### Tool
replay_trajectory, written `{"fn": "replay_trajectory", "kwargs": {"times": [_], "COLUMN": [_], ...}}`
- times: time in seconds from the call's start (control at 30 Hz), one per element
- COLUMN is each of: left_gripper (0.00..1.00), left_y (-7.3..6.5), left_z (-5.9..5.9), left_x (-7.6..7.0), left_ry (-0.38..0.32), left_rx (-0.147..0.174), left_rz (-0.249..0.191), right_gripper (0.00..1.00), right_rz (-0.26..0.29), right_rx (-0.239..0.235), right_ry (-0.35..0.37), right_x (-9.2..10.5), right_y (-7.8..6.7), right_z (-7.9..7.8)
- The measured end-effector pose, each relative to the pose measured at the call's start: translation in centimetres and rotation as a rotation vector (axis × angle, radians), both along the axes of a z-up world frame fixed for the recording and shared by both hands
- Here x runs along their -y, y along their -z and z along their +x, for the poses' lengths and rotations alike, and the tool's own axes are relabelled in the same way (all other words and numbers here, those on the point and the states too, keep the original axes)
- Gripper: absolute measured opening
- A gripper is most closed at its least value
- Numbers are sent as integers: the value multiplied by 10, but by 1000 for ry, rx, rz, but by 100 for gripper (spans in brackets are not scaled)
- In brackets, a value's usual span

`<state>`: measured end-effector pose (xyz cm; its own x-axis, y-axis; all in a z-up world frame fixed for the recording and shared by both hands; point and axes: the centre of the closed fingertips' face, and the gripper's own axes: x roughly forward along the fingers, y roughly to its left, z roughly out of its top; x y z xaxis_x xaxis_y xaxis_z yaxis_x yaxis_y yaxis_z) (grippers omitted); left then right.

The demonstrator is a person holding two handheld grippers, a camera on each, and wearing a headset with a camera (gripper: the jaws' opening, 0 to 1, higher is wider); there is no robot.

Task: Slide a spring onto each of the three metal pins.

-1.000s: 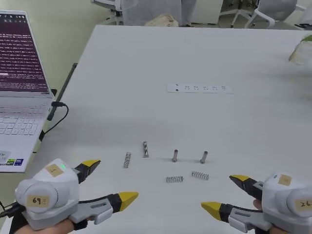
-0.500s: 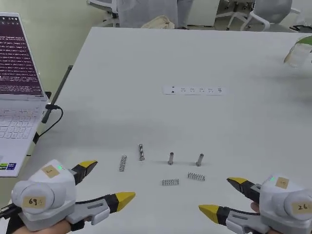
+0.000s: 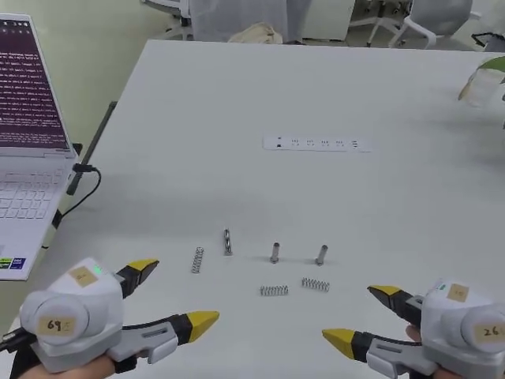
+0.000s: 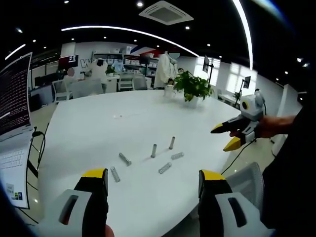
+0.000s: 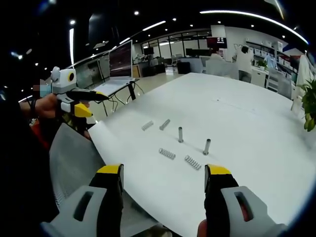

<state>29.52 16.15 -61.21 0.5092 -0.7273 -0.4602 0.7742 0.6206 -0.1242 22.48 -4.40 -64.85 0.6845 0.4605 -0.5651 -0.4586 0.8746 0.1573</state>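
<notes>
Both grippers are held low over the near edge of the white table [image 3: 237, 95], with nothing gripped in either. The left gripper [image 3: 172, 294] is seen with its yellow-tipped fingers [image 3: 201, 320] spread wide apart. The right gripper [image 3: 361, 315] is held the same way, with just air between its fingers.

All the parts are laid out ahead of the fingertips, roughly between the two grippers and a bit beyond them. Three metal pins are lined up in a row. The first pin [image 3: 227, 242] is found ahead of the left gripper's fingers and looks to be lying on its side, though it's small enough that this can't be called for sure. The middle pin [image 3: 274, 253] and the third pin [image 3: 321, 254] are stood upright, the third one ahead of the right gripper's fingers.

All three springs are lying loose on the table, off the pins. The first spring [image 3: 197, 260] is laid flat just beside the first pin, on the side toward the left gripper's outer finger. The second spring [image 3: 274, 290] and third spring [image 3: 315, 284] are laid flat between the upright pins and the fingertips, near each other but not touching.

Well beyond the fingers a white power strip [image 3: 316, 144] is seen, and an open laptop [image 3: 24, 118] is parked out past the left gripper's outer finger.
</notes>
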Motion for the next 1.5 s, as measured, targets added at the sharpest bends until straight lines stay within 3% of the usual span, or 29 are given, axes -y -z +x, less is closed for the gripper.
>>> {"fn": "replay_trajectory", "kwargs": {"times": [0.93,1.37,1.5], "left_gripper": [70,68,68], "left_y": [-2,6,7], "left_z": [12,26,35], "left_x": [6,17,22], "left_ry": [3,14,15], "left_rx": [-3,-11,-12], "left_rz": [-14,3,1], "right_gripper": [65,64,64], "right_rz": [10,11,13], "right_rx": [10,-3,-15], "right_ry": [32,48,49], "right_x": [6,18,18], "right_y": [-5,-2,1], "right_z": [-1,-7,-9]}}
